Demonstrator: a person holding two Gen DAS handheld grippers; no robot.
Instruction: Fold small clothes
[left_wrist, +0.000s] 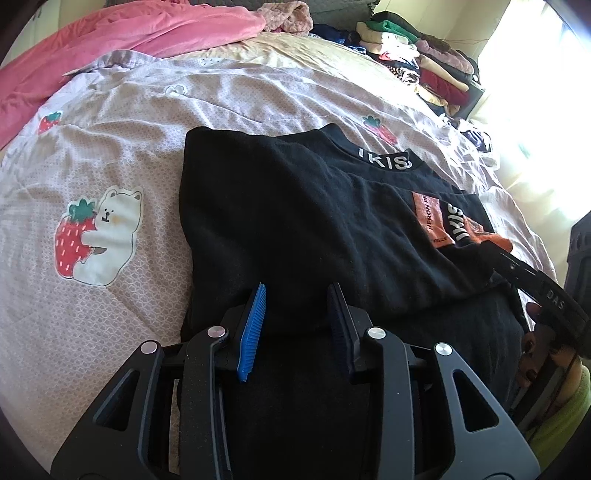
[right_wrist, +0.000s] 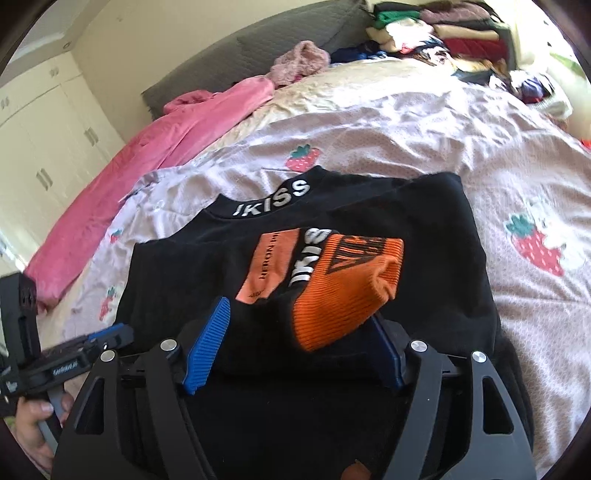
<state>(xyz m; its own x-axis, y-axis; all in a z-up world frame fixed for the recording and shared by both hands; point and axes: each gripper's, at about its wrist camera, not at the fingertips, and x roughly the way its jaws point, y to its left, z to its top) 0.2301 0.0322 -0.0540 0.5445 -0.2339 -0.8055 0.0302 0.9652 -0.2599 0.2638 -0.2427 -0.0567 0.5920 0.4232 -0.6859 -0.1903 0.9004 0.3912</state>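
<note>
A small black sweatshirt with a white-lettered collar lies partly folded on the bed; it also shows in the right wrist view. Its sleeve with an orange ribbed cuff is folded across the chest. My left gripper is open, its blue pads over the shirt's lower left part, holding nothing. My right gripper is open, and the orange cuff rests between its jaws and over the right pad. The right gripper also appears at the right edge of the left wrist view.
The bed is covered by a pale pink strawberry-and-bear quilt. A pink blanket lies at the far left. A pile of folded clothes stands at the far right corner. White wardrobe doors stand beyond the bed.
</note>
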